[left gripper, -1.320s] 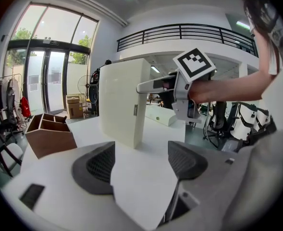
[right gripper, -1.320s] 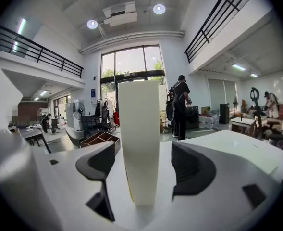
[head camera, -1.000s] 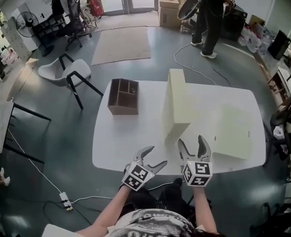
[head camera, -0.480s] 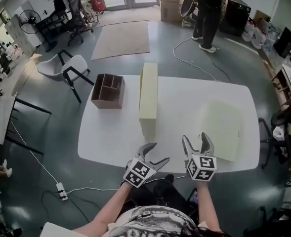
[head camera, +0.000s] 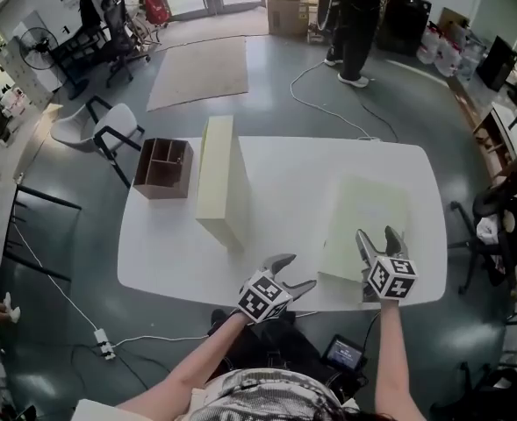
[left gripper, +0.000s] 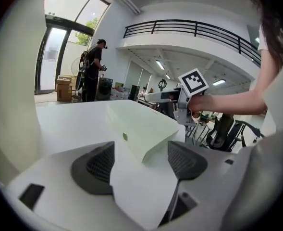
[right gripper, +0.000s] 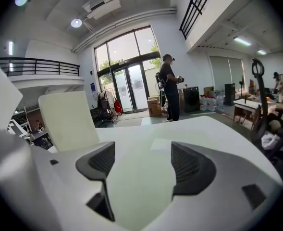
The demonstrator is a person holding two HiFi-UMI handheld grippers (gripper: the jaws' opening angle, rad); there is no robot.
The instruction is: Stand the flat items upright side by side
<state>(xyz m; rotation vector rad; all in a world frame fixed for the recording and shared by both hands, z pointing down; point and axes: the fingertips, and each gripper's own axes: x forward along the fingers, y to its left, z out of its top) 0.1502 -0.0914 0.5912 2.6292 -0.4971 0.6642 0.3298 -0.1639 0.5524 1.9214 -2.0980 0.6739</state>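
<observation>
Right claw point(head camera: 380, 239) rightward (at panel point(head camera: 368, 217) edge)

White bench point(head camera: 284, 169), plain all over. Just ahead of the right gripper point(head camera: 376, 235) the lying board point(head camera: 368, 222) shows a pale mint green, no print on it. Ahead and to the left of the left gripper point(head camera: 295, 273), the upright board point(head camera: 219, 178) reads creamier, a pale yellow-green. Left of that board, the compartment box point(head camera: 163, 167) is dark brown. Each gripper carries a cube of black-and-white square markers. In the left gripper view the pads point(left gripper: 100, 165) are dark grey with a fine mesh pattern. Floor point(head camera: 91, 261) is dark grey-green, and the rug point(head camera: 201, 73) far beyond the bench is beige.
</observation>
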